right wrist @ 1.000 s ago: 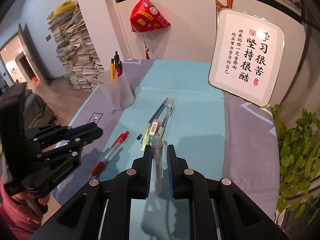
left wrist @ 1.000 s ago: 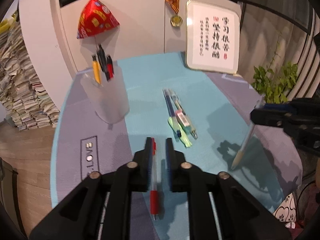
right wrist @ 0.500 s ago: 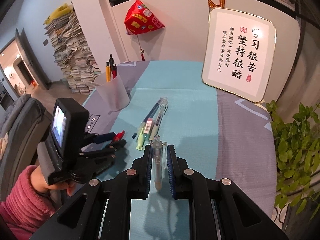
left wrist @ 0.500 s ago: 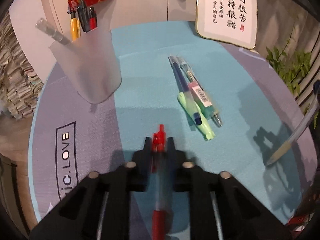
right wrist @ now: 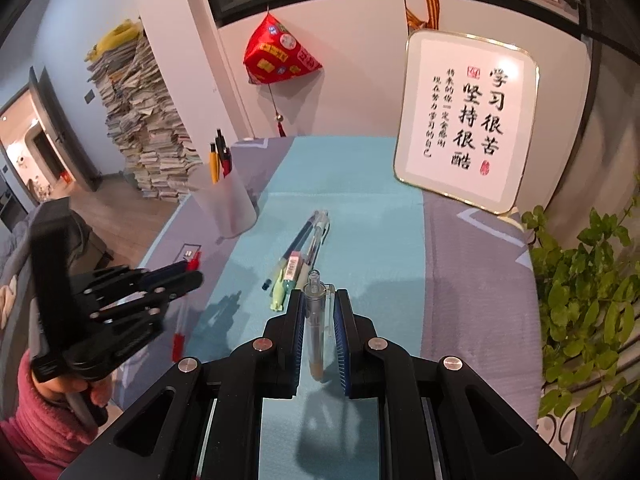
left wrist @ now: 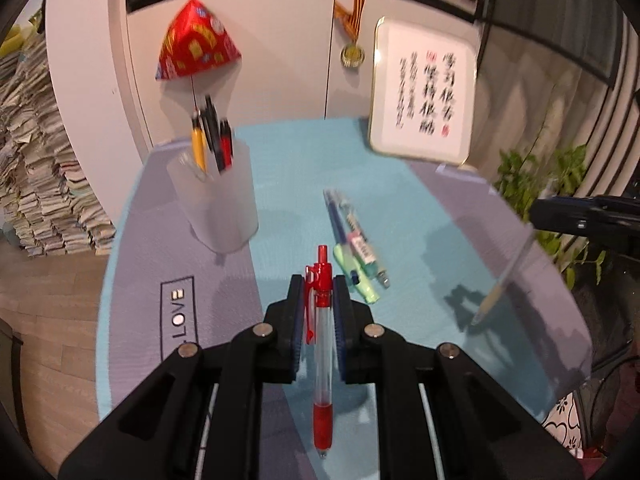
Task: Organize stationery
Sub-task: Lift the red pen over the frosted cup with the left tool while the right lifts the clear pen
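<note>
The left gripper [left wrist: 319, 288] rises from the bottom centre of its own wrist view, its two black fingers [left wrist: 295, 300] running up to mid-frame, blue-lined pads facing each other. Its jaws have just been closing and now stand nearly together, clamped on a red pen [left wrist: 321, 344] that lies lengthwise between them. In the right wrist view this same gripper [right wrist: 188, 274] sits at the left edge, tilted downward, carried by a hand [right wrist: 70, 388] in a pink sleeve [right wrist: 36, 432] at lower left. The right gripper [right wrist: 318, 300] fills the bottom centre of its own view, jaws narrow, pads pressed on a clear pen [right wrist: 313, 320].
</note>
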Available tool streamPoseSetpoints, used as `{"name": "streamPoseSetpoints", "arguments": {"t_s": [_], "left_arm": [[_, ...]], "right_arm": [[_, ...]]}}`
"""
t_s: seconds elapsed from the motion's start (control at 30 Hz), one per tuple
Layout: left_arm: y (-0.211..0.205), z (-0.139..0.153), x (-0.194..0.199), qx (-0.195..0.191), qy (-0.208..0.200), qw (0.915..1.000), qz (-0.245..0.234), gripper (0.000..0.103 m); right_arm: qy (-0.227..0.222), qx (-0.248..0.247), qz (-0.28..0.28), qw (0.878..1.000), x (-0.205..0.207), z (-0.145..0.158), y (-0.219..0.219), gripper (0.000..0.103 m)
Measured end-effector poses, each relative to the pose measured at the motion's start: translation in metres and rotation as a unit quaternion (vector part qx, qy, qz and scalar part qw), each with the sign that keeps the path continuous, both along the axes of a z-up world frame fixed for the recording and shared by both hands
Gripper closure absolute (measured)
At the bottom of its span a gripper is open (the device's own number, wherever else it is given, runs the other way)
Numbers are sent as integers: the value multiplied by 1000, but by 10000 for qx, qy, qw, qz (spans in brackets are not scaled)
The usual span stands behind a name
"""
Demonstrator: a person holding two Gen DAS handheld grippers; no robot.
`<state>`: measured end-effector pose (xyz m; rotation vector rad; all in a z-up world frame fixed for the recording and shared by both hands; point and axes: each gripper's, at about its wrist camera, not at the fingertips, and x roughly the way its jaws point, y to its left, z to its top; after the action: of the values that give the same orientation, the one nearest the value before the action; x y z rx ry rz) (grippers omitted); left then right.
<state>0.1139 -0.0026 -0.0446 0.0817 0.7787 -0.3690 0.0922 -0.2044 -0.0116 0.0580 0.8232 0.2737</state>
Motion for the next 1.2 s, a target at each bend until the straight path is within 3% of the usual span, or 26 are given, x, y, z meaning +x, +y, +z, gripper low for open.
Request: {"name": "streamPoseSetpoints", "arguments": {"t_s": [0.43, 0.7, 1.0, 1.2], "left_arm": [[24, 46, -12, -300, -533, 9981, 60, 92], [46, 72, -13, -268, -899, 9951, 319, 92], [61, 88, -2, -131, -1196, 9908, 612, 92], [67, 88, 19, -219, -1152, 9905, 718, 92]], "right_arm": [[-349, 8, 70, 9994, -3, 35, 2, 88], [-462, 5, 242, 9986, 6, 43, 22, 88], [-595, 21, 493, 9970, 21, 54, 51, 88], [-584, 90, 584, 9965, 39, 58, 68, 88]]}}
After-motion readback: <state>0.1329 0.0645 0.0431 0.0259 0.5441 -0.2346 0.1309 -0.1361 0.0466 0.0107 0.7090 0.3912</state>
